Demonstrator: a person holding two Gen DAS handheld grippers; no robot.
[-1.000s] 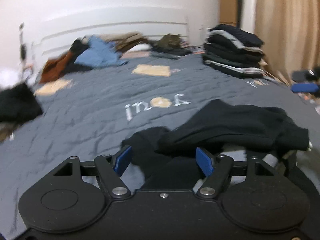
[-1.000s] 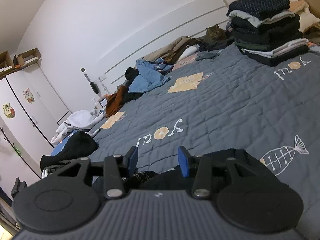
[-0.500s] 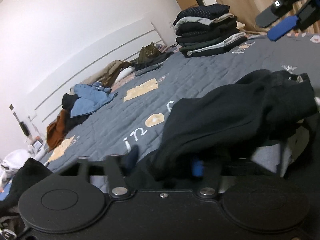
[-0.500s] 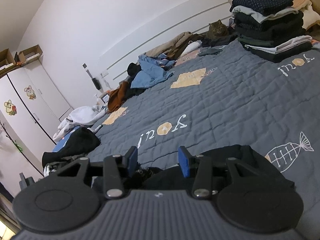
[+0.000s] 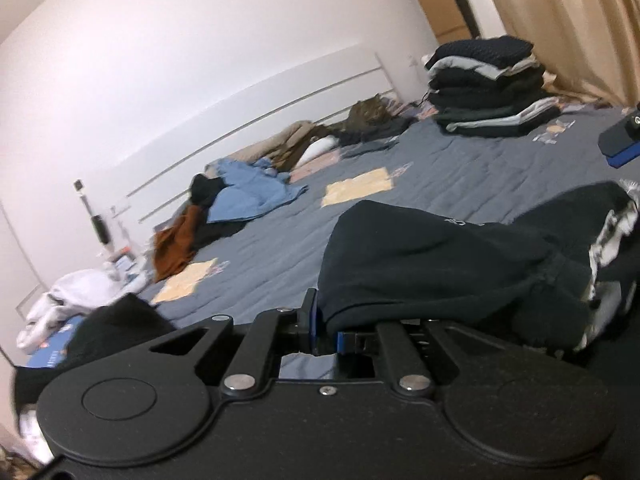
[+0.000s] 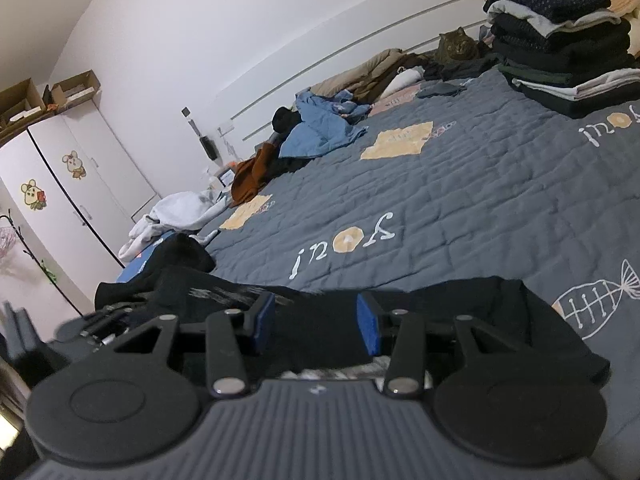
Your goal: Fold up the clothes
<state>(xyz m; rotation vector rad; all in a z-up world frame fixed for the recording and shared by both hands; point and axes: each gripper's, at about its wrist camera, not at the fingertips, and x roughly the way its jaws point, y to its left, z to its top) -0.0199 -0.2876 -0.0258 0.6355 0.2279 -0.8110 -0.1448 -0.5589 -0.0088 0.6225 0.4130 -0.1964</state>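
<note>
Left gripper (image 5: 325, 330): jaws clenched on black garment (image 5: 440, 264), lifted off grey quilted bed (image 5: 500, 172). Right gripper (image 6: 316, 322): jaws released, apart over the garment.

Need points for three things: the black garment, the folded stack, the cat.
black garment (image 5: 432, 260), left wrist view, on its raised top fold.
folded stack (image 6: 560, 36), right wrist view, on the dark middle layers.
cat (image 6: 456, 46), right wrist view, on its body by the headboard.
</note>
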